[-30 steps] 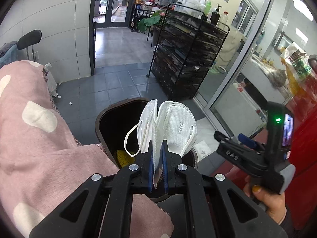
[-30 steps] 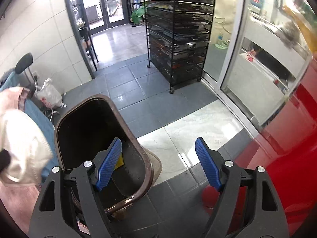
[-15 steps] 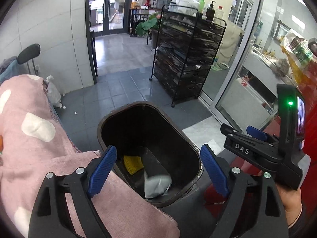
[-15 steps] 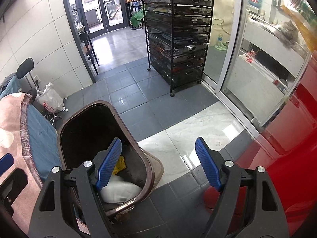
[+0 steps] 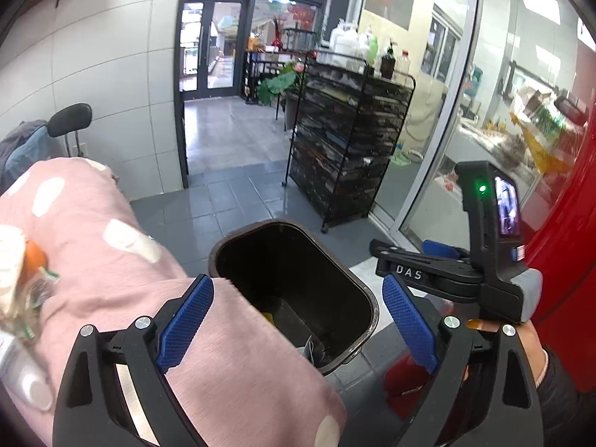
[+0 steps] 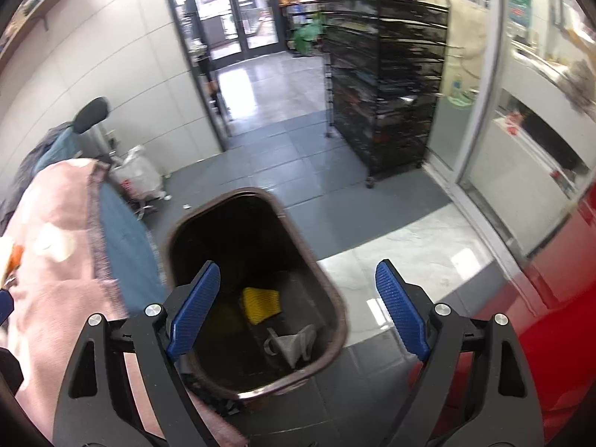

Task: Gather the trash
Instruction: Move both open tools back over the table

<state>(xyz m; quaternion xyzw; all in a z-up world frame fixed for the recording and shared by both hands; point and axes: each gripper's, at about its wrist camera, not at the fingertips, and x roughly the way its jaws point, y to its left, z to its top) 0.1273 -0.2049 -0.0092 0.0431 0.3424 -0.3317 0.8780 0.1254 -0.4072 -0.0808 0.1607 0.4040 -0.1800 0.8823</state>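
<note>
Grey floor tiles (image 5: 238, 193) fill the middle of the left wrist view, with a black wire rack (image 5: 346, 149) at upper right and a glass door at upper centre; a pink spotted blanket (image 5: 111, 246) covers the left and lower left of the frame. The brown trash bin (image 5: 294, 290) stands at centre, its rim touching the blanket's edge. The left tool (image 5: 298, 320) hangs wide and empty at the bottom of the frame; the right tool (image 5: 439, 272) crosses the right side, held by a hand (image 5: 532, 350). A blurred orange and white bundle (image 5: 22, 272) lies on the blanket at the left edge, probably more trash.

From the right wrist view, the bin (image 6: 257, 279) sits at lower centre on the tiles; inside lie a yellow sponge-like piece (image 6: 260, 300) and the crumpled white mask (image 6: 294, 341) at the bottom. The right tool (image 6: 298, 313) is wide open, holding nothing.

Risk, as I judge it: reaching left for the bundle could drag the blanket over the bin mouth or nudge the bin; the blur suggests quick motion, which makes that likelier.

A second ago the left tool pinched the mask above the bin; half a second ago it had opened and the mask lay inside; now the left view has swung left and the bundle has come into sight.
</note>
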